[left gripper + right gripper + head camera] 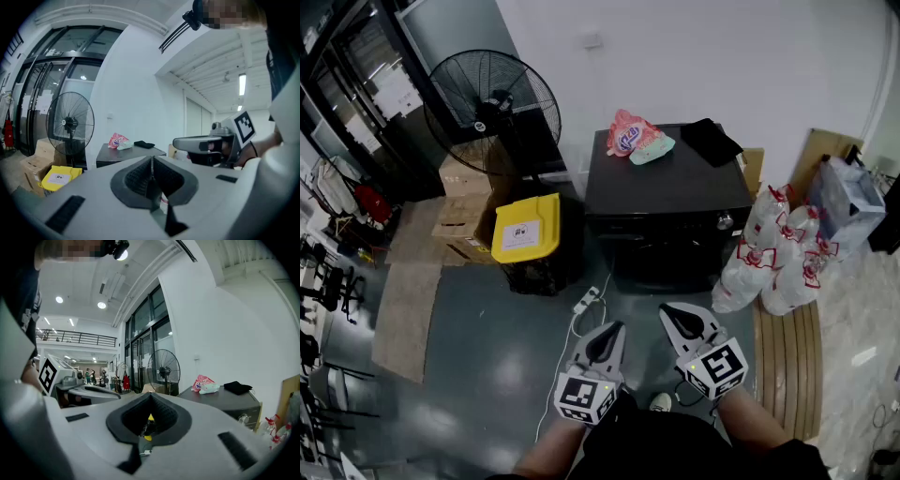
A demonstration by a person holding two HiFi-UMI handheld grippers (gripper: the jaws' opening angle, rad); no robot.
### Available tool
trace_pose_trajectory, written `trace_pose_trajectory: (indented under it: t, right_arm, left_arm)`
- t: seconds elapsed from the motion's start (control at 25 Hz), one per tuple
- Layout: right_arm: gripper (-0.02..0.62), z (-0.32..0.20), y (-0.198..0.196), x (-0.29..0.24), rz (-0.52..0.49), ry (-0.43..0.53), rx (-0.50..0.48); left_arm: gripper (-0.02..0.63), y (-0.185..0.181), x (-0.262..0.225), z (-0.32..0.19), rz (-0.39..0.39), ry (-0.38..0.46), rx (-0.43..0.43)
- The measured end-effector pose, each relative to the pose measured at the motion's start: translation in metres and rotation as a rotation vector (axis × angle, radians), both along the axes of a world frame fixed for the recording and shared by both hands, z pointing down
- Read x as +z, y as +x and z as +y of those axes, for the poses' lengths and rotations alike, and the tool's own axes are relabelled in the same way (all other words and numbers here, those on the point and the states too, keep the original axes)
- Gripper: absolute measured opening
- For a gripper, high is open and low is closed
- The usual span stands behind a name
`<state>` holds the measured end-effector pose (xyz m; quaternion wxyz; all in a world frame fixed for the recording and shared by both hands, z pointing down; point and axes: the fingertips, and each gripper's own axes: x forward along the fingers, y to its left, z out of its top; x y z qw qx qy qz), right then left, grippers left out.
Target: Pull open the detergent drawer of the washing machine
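Before the washer, closed hand-held grippers point forward.

Black washing machine upright, back against white wall.

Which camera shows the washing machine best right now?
The head view: the washing machine shows whole, top and dark front. The left gripper view catches only its top and upper edge; the right gripper view, one corner.

The left gripper and right gripper are pale grey wedges with dark ribbed pads, each carrying a white cube printed with black square markers. The person wears a dark top.
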<state>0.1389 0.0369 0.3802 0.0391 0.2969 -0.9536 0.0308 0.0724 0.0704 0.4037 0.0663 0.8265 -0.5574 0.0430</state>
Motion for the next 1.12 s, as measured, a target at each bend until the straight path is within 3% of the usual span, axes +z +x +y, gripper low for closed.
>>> trace_pose_trajectory:
  t: [0.6,0.64,0.72,0.76,0.84,1.12]
  right_arm:
    - [0.008,0.0,-0.013,-0.005,-0.018,0.037,0.033]
    - [0.01,-0.001,-0.014,-0.007,-0.026,0.041,0.039]
    - [0.123,-0.004,-0.015,-0.011,-0.044,0.048,0.044]
    - [0.161,-0.005,-0.016,-0.012,-0.05,0.051,0.044]
    - [0.216,-0.007,-0.018,-0.013,-0.052,0.057,0.047]
    - [0.235,-0.018,-0.029,-0.012,-0.049,0.048,0.064]
  left_arm:
    - [0.026,-0.02,0.0,0.003,0.0,0.012,-0.024]
    - [0.058,-0.022,0.0,0.002,0.0,0.013,-0.026]
    - [0.237,-0.026,-0.001,0.0,-0.002,0.016,-0.033]
    - [0.256,-0.027,0.0,-0.001,-0.005,0.018,-0.037]
    - [0.267,-0.03,0.001,-0.002,-0.008,0.018,-0.039]
    - [0.272,-0.043,0.001,-0.01,-0.003,0.017,-0.032]
